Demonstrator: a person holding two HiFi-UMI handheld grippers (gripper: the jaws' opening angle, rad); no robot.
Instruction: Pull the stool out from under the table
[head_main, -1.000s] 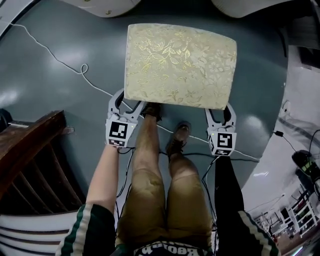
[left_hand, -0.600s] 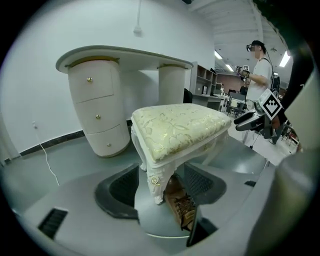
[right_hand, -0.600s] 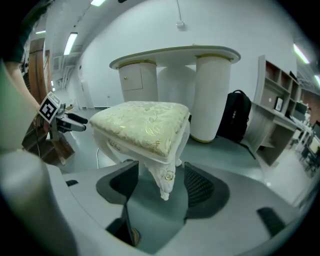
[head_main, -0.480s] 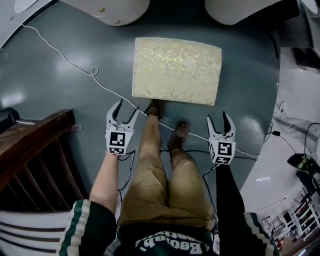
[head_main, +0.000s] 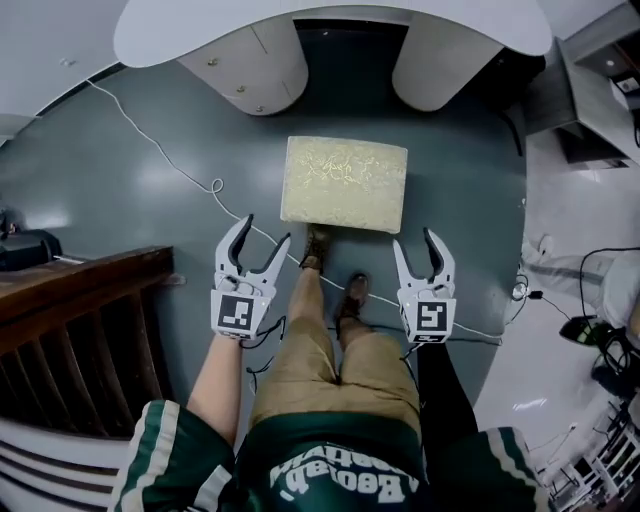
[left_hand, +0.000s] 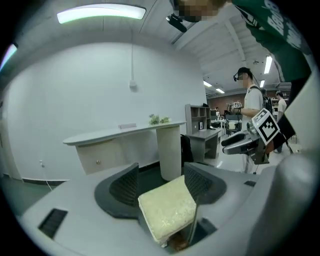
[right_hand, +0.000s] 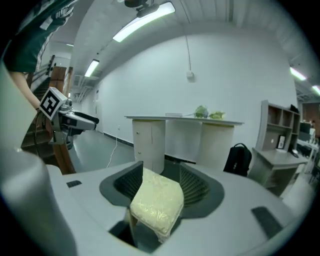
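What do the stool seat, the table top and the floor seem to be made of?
Stool seat: woven upholstery fabric, it seems; pale gold, leafy pattern, slight sheen.
Table top: smooth plain white, perhaps laminate or painted board; I cannot tell which.
Floor: grey-green and glossy, since lights reflect in it; maybe vinyl or a coated surface.

Your head camera looks steeply down at the floor (head_main: 150, 180). Both gripper cameras face forward along their jaws; all three share the stool (head_main: 345, 183) and white desk (head_main: 330, 20).
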